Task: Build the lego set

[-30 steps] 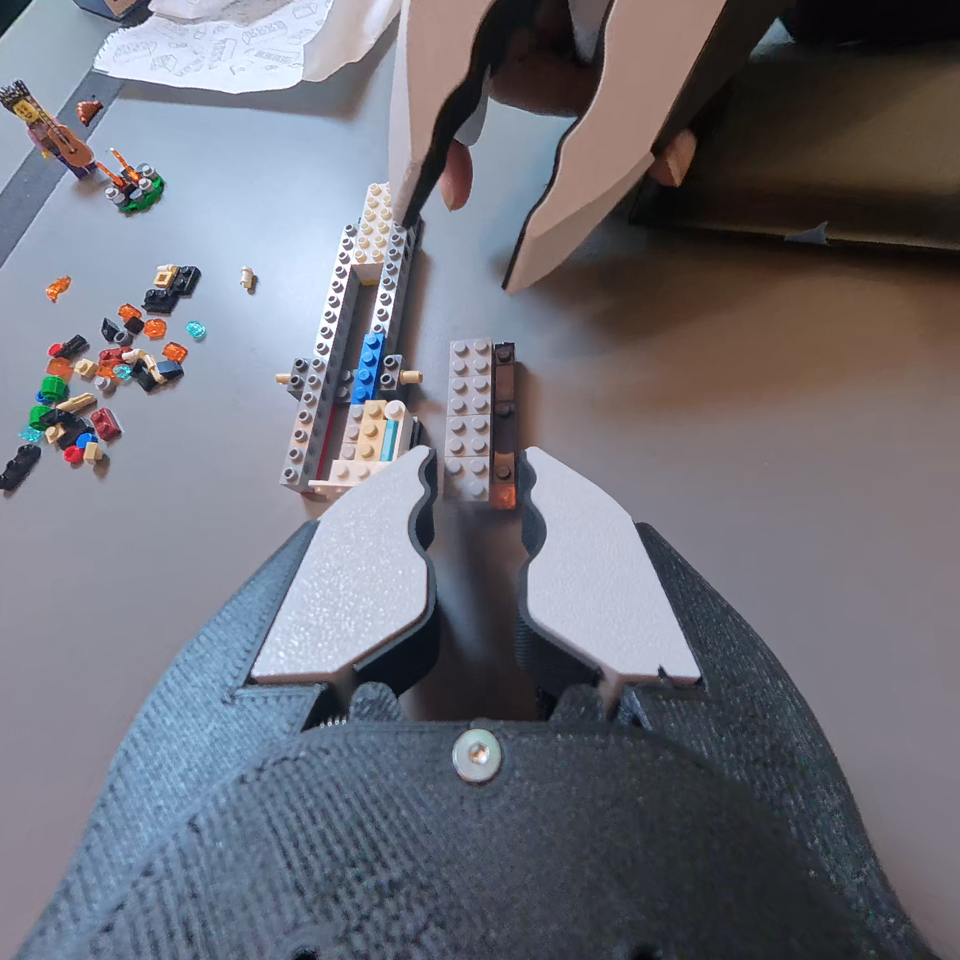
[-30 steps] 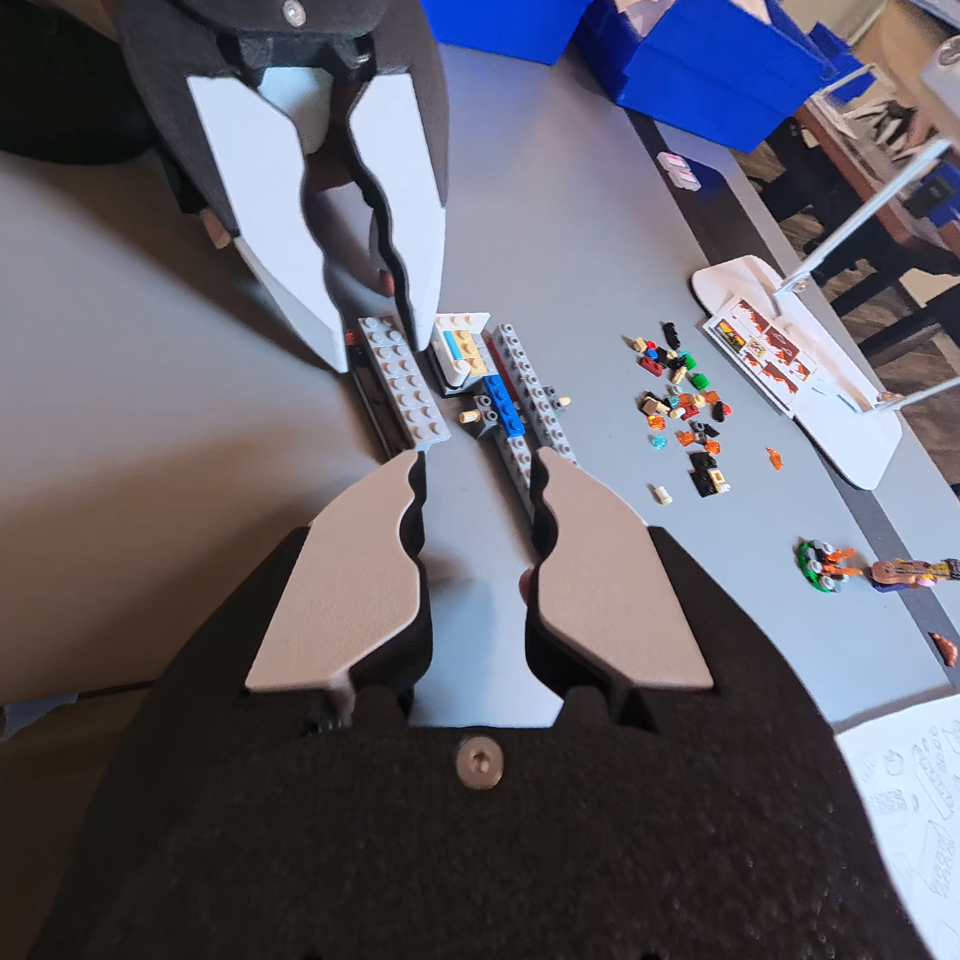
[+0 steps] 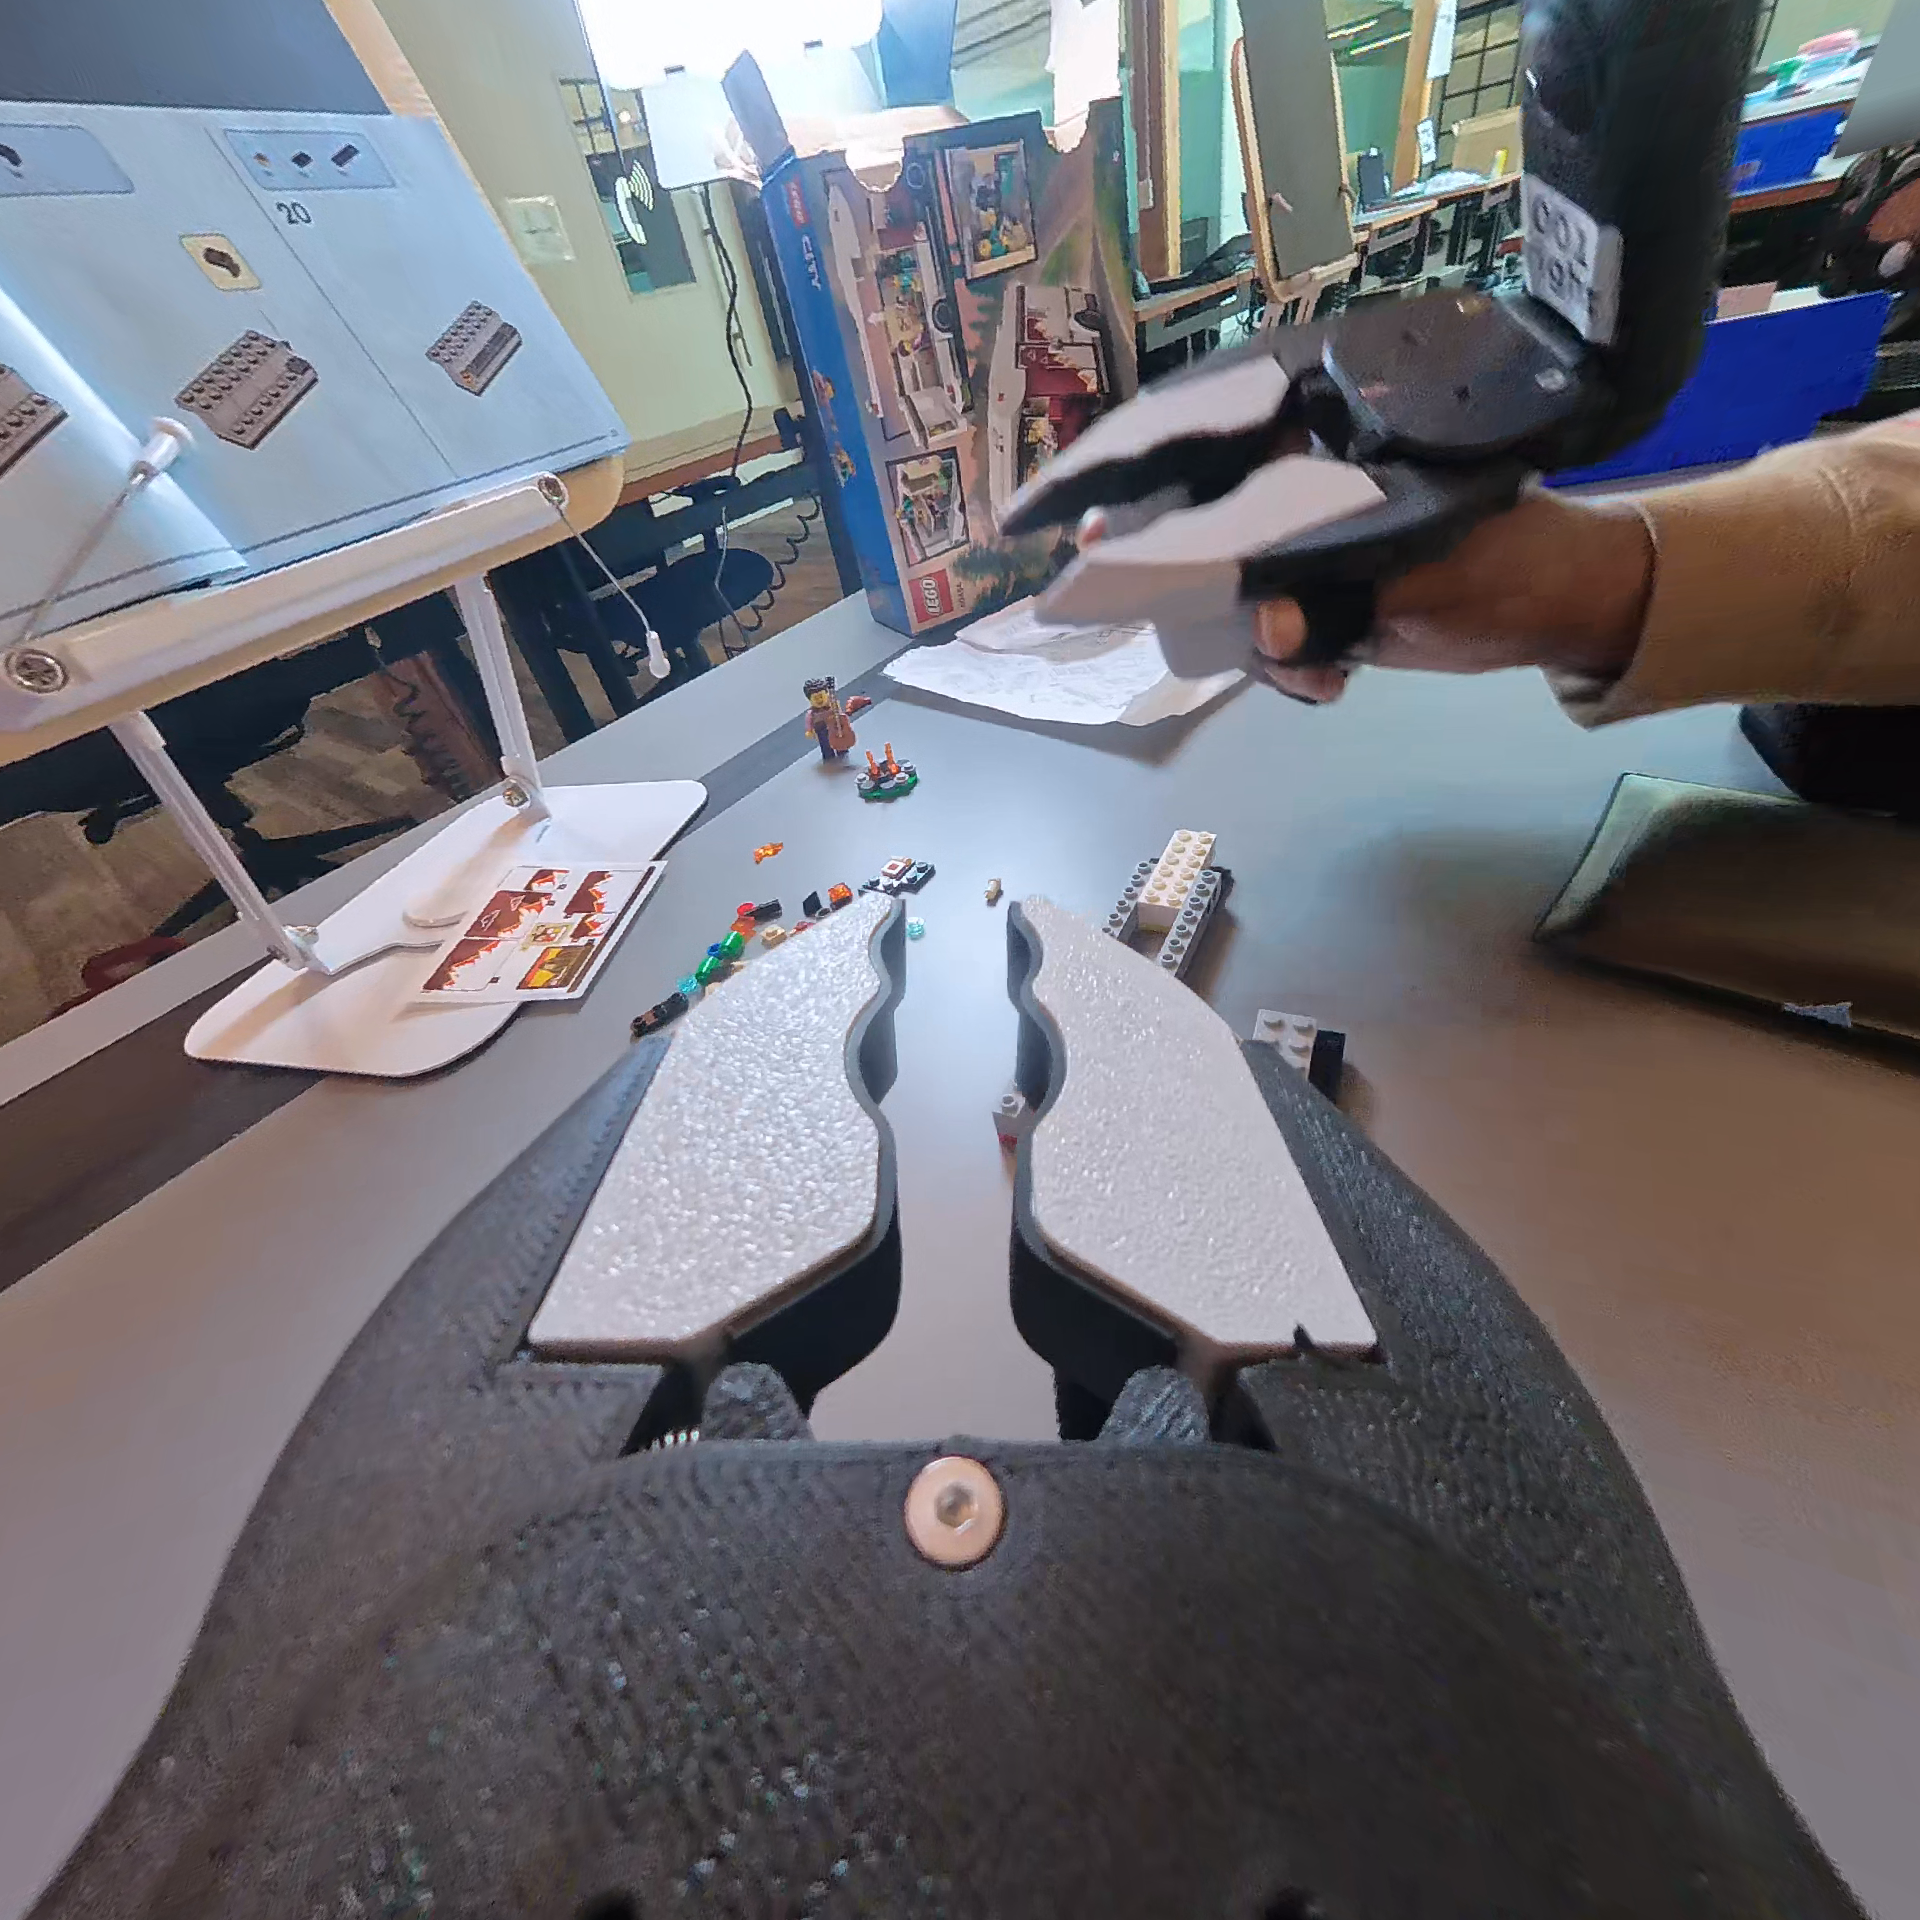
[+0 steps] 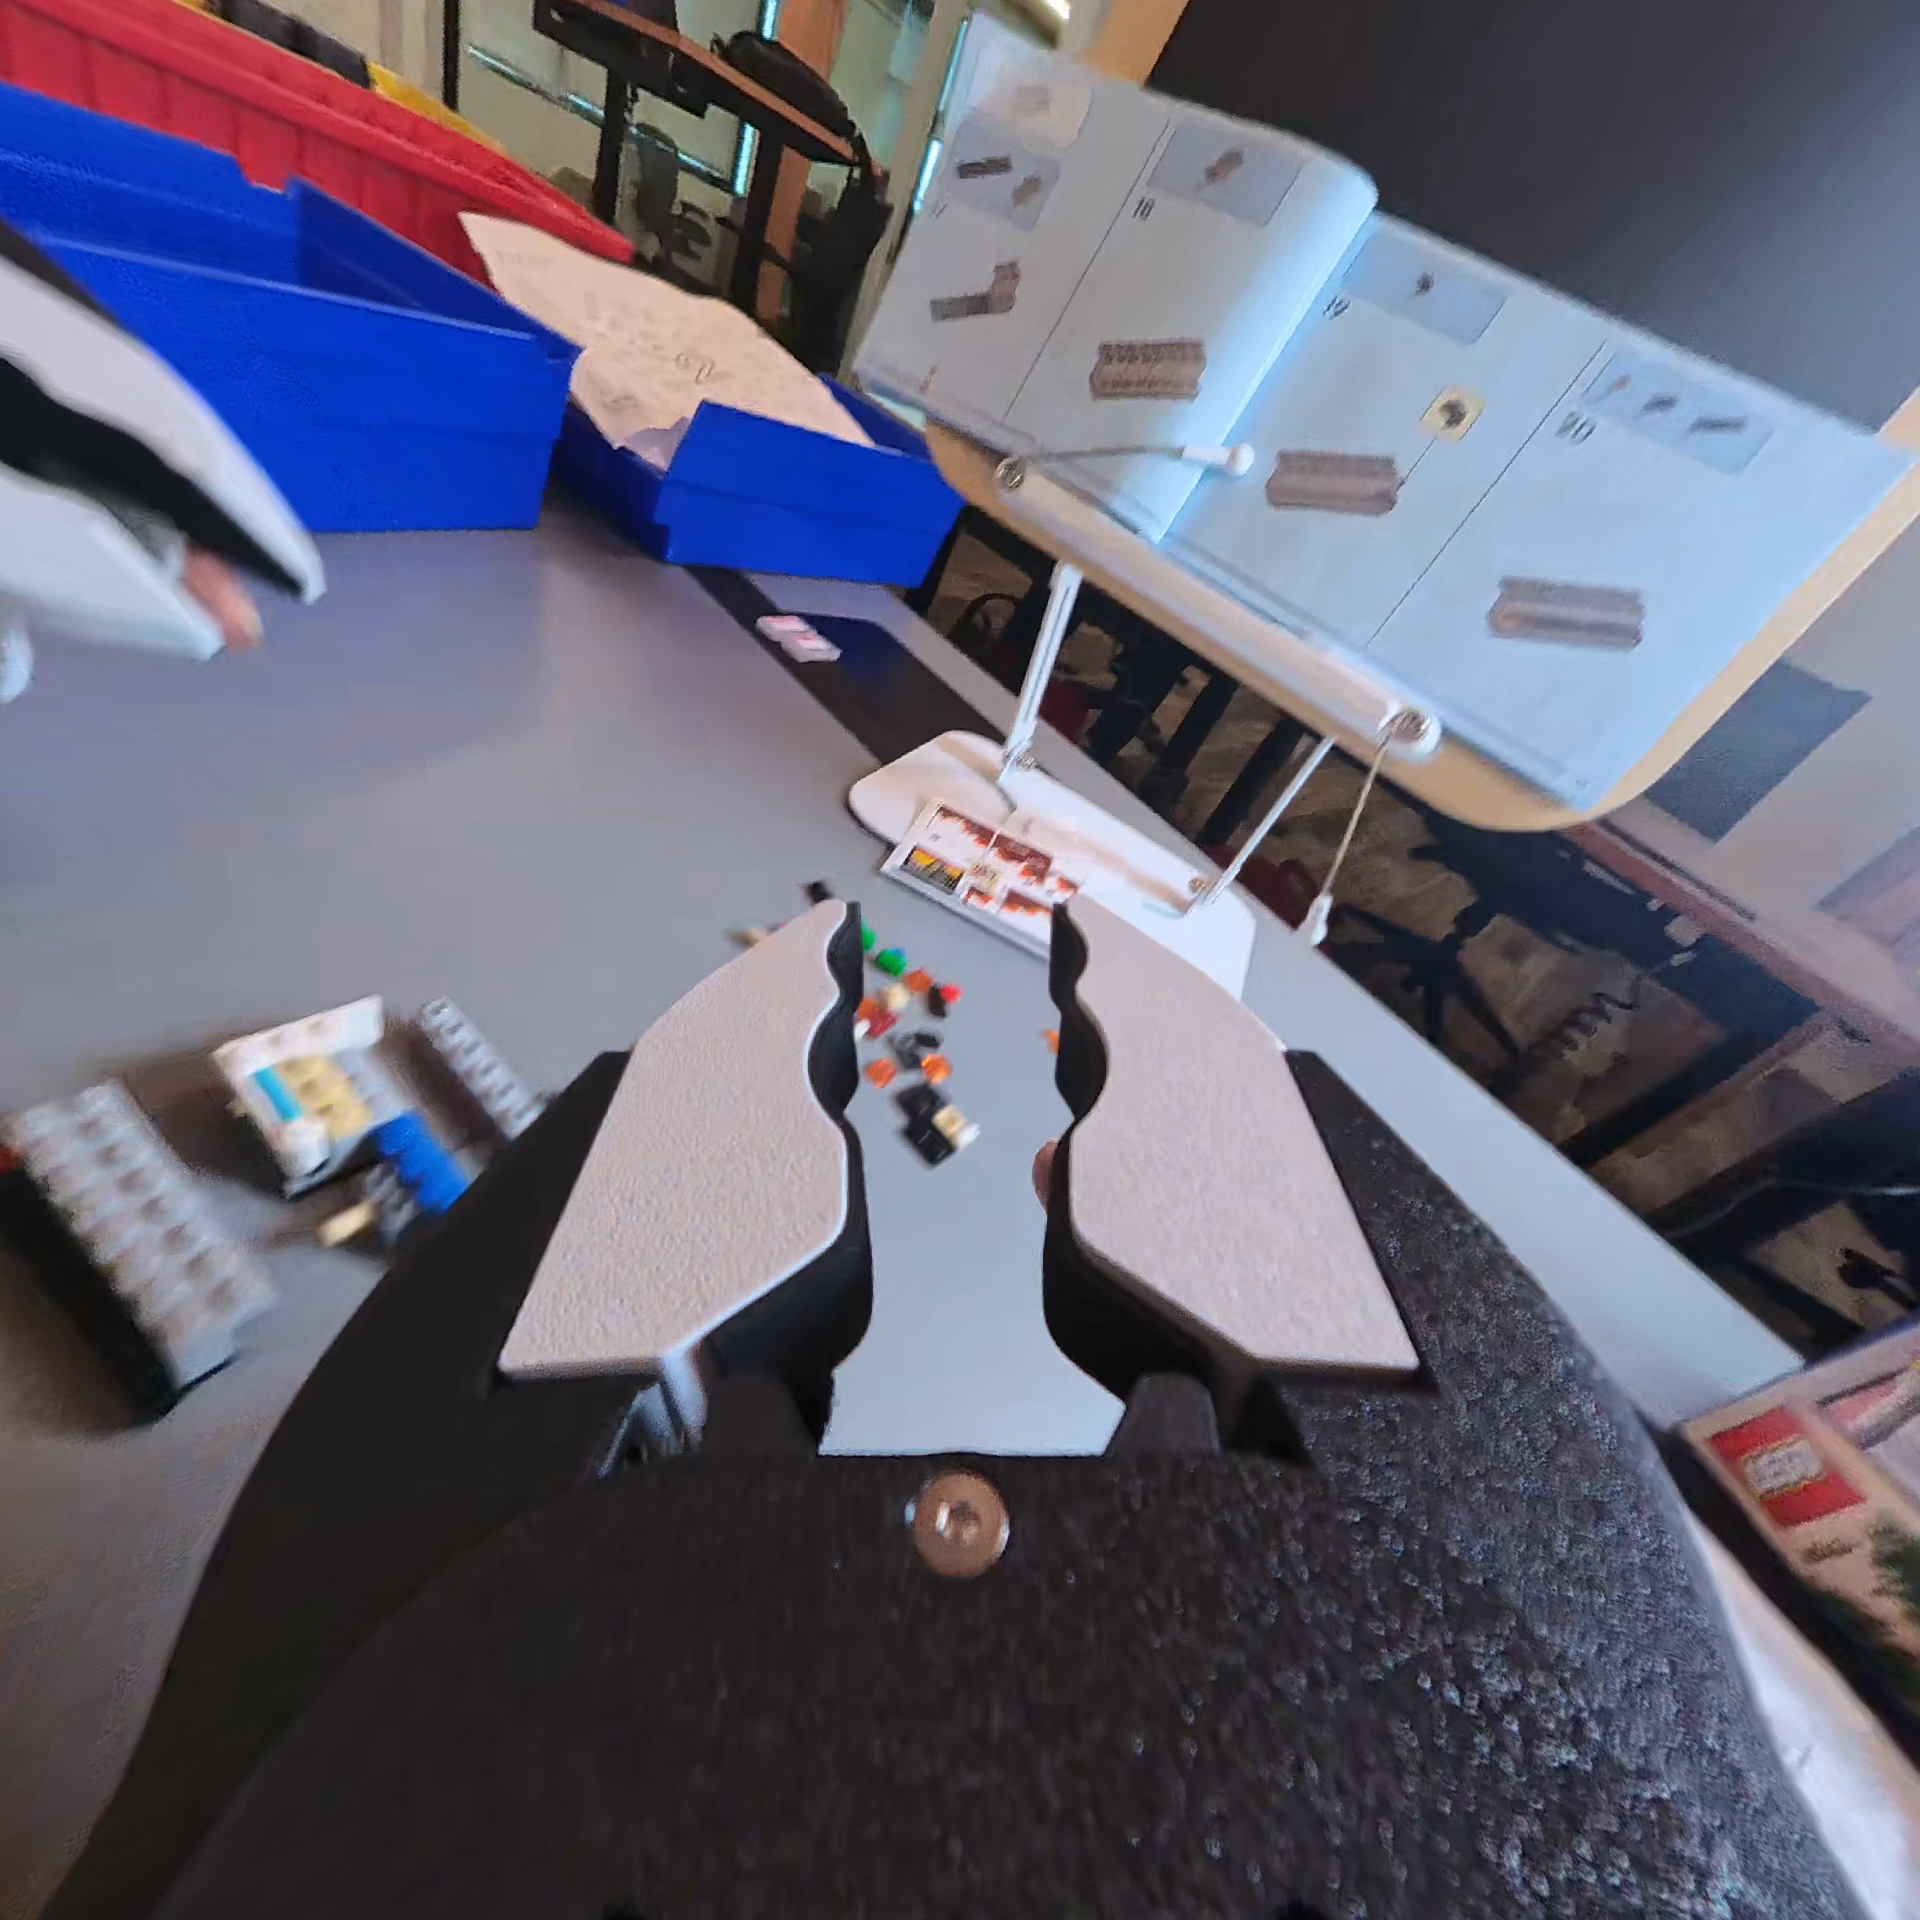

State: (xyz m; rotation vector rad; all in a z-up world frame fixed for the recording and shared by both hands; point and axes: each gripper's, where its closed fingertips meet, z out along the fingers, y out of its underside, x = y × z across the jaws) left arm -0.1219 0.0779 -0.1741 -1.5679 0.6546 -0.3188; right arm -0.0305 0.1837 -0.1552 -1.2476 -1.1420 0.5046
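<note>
Grey table (image 4: 520, 748), blue bins (image 4: 312, 395) – one holding paper sheets (image 4: 665, 353), left gripper (image 3: 951, 914) and right gripper (image 4: 951, 920) both apart, empty

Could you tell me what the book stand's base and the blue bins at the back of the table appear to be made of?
The book stand's base looks like white painted metal: thin, flat, smooth, with slim metal rods rising from it. That's a guess; it could be plastic. The blue bins look like moulded plastic: uniform saturated colour, slightly glossy, ridged walls.
</note>
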